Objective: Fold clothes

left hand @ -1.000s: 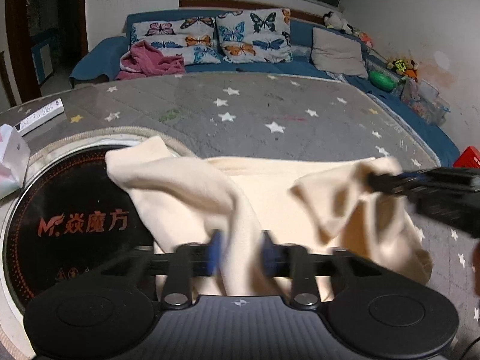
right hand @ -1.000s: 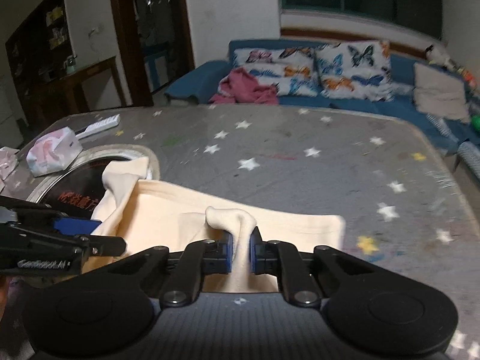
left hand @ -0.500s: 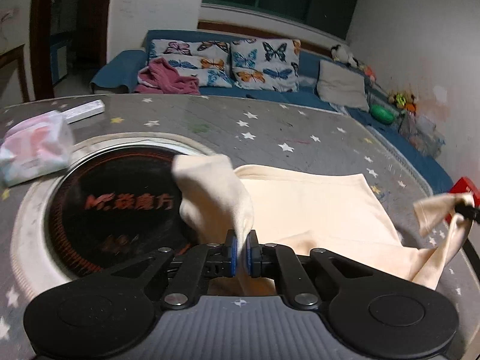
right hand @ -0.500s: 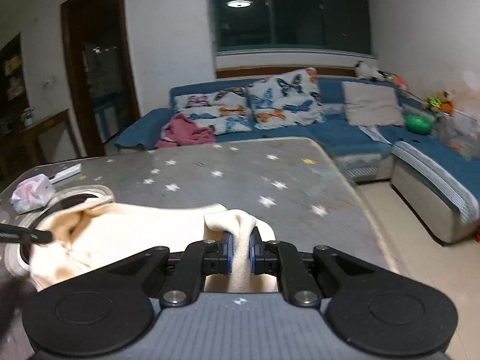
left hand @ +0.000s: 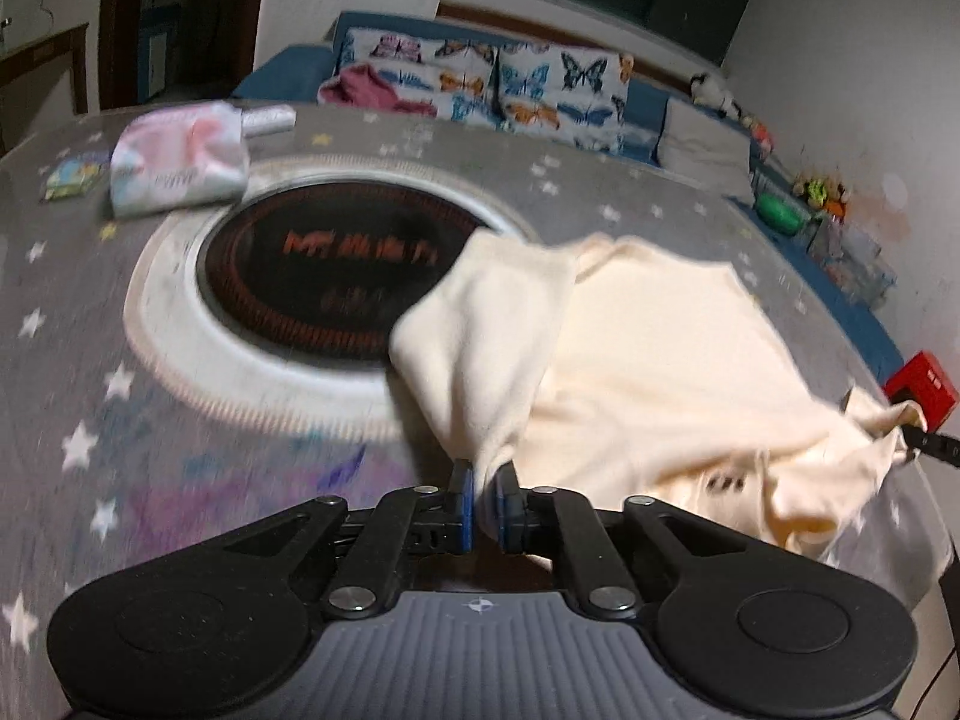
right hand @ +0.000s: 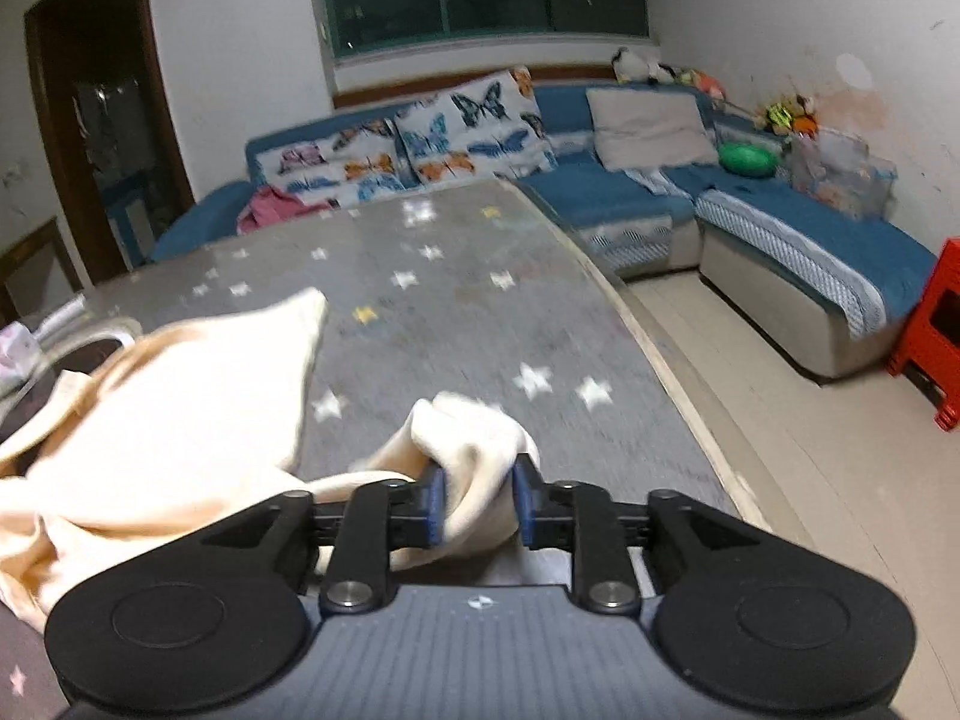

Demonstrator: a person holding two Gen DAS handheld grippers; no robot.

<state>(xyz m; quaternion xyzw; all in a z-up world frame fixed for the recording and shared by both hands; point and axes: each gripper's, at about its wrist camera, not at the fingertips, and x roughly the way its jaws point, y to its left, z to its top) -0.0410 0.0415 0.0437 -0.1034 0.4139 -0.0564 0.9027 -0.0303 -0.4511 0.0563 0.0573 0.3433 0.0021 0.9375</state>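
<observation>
A cream garment (left hand: 648, 360) lies stretched across the grey star-patterned table (left hand: 180, 480). My left gripper (left hand: 485, 507) is shut on one bunched corner of it, near the table's front. My right gripper (right hand: 477, 507) has its jaws parted a little around a thick wad of the same garment (right hand: 180, 414) near the table's right edge; its tip also shows at the far right of the left wrist view (left hand: 927, 447), pulling the cloth out that way. The garment's far edge lies flat on the table.
A round black induction plate (left hand: 324, 276) with a white rim is set into the table, partly under the cloth. A tissue pack (left hand: 180, 159) and a remote (left hand: 267, 118) lie beyond it. The table's right edge (right hand: 672, 372) drops to the floor. A blue sofa (right hand: 798, 228) and red stool (right hand: 927, 330) stand beyond.
Both grippers have pulled apart, stretching the garment sideways: the left moved left and back toward the front edge, the right moved toward the table's right edge. The right jaws stand wider around the cloth.
</observation>
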